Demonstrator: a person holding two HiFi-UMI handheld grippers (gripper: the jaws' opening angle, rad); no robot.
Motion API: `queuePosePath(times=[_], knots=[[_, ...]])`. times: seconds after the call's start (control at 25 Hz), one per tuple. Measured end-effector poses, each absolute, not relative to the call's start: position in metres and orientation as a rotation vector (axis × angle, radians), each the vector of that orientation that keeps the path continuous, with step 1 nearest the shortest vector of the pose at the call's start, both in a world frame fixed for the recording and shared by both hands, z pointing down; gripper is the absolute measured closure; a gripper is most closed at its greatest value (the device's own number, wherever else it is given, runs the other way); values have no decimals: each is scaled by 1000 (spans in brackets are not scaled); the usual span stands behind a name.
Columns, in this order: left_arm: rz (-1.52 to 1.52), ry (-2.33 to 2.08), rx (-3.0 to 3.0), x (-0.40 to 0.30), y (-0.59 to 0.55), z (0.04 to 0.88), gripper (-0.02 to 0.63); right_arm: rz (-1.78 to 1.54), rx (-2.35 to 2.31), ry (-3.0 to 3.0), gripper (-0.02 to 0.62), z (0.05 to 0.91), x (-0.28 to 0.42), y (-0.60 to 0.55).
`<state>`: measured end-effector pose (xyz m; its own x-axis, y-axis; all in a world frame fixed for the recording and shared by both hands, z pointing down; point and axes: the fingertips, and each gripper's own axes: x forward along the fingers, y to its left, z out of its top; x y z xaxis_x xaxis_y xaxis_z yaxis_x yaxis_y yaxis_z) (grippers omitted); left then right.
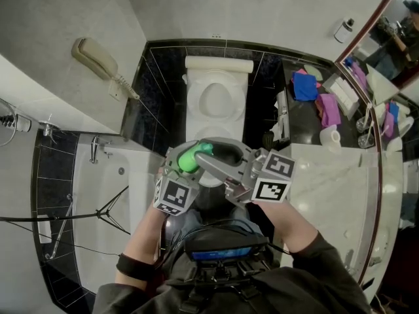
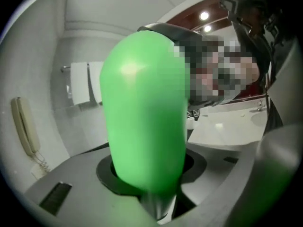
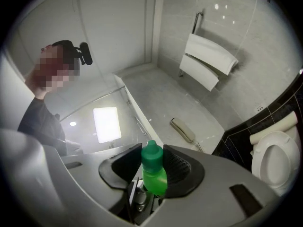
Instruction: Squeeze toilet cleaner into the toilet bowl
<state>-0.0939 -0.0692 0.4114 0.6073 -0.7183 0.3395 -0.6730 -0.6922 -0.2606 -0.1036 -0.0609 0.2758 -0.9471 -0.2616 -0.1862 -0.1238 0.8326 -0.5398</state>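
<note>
A bright green toilet cleaner bottle [image 1: 188,159] hangs in front of me, over the near rim of the white toilet [image 1: 216,100], whose lid is up. My left gripper [image 1: 183,165] is shut on the bottle's body [image 2: 142,108], which fills the left gripper view. From the right, my right gripper [image 1: 216,154] reaches across to the bottle's darker green cap [image 3: 152,156]. The cap sits between its black pads [image 3: 182,167], and both pads touch it. In the right gripper view the toilet [image 3: 272,162] shows at the far right.
A beige wall phone [image 1: 98,61] hangs to the left of the toilet. The bathtub [image 1: 91,201] lies at the lower left. To the right is a counter [image 1: 327,175] with blue and purple cloths [image 1: 314,93] and a mirror behind. Folded towels [image 3: 208,63] hang on a wall rack.
</note>
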Motion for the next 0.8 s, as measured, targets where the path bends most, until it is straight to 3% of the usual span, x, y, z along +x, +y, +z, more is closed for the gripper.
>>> queuePosePath(times=[0.44,0.8], knots=[[-552,584,-3130,-55,-14,403,416,-509,54,2774,448,262,-96,-30],[-587,602,-3081,-59,-18,405,416,-448,60,2742,446,263,-89,-37]])
